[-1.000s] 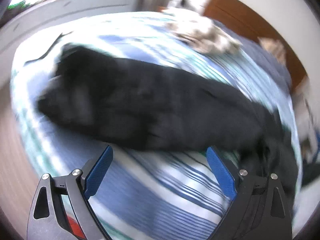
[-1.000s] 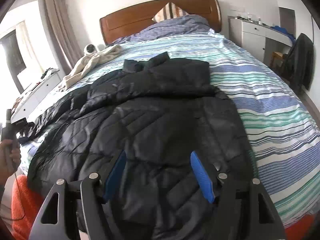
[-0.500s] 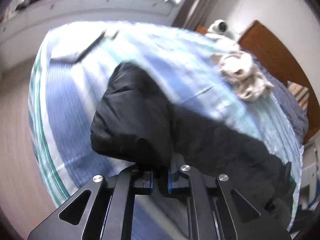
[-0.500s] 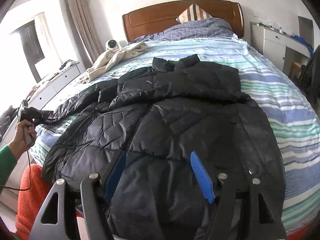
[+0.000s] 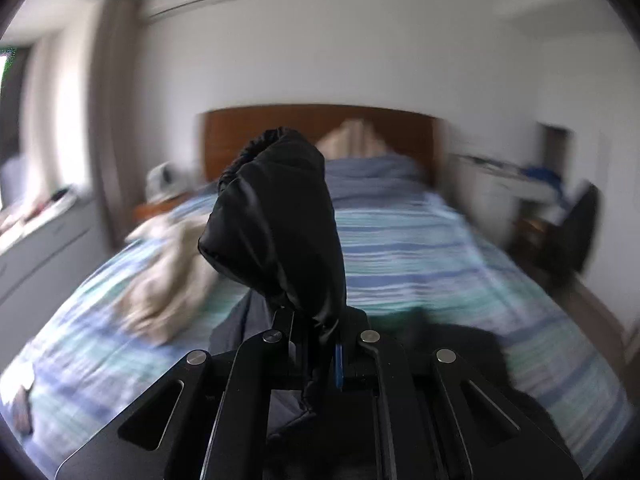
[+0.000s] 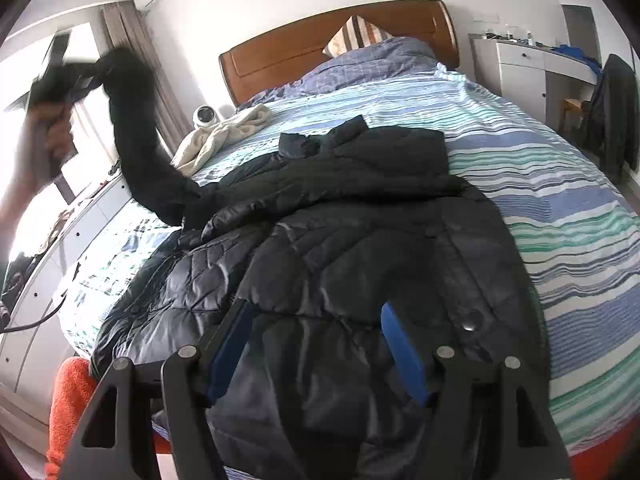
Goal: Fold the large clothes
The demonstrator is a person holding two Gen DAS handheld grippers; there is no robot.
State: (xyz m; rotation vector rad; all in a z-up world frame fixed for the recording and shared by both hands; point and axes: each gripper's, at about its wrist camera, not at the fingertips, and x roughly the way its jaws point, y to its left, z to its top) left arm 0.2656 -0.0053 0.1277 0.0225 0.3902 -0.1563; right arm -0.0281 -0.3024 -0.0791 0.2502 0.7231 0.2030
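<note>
The left gripper (image 5: 316,344) is clamped on the cuff of the black quilted puffer jacket's sleeve (image 5: 280,220), lifted above the striped bed (image 5: 420,248). From the right wrist, the right gripper (image 6: 316,344) hovers apart over the jacket (image 6: 360,248) spread on the bed. The sleeve fold is under way, I judge; next, lay it across the body.

In the left wrist view the striped bedspread (image 5: 400,248) and the beige cloth (image 5: 168,276) at left are smeared by motion blur. The black padded sleeve (image 5: 280,216) hides the left tongs' (image 5: 316,344) tips. In the right wrist view, upper left, the hand (image 6: 48,136) is blurred, and the quilted black jacket's (image 6: 360,240) hem is cut off by the bottom edge.
</note>
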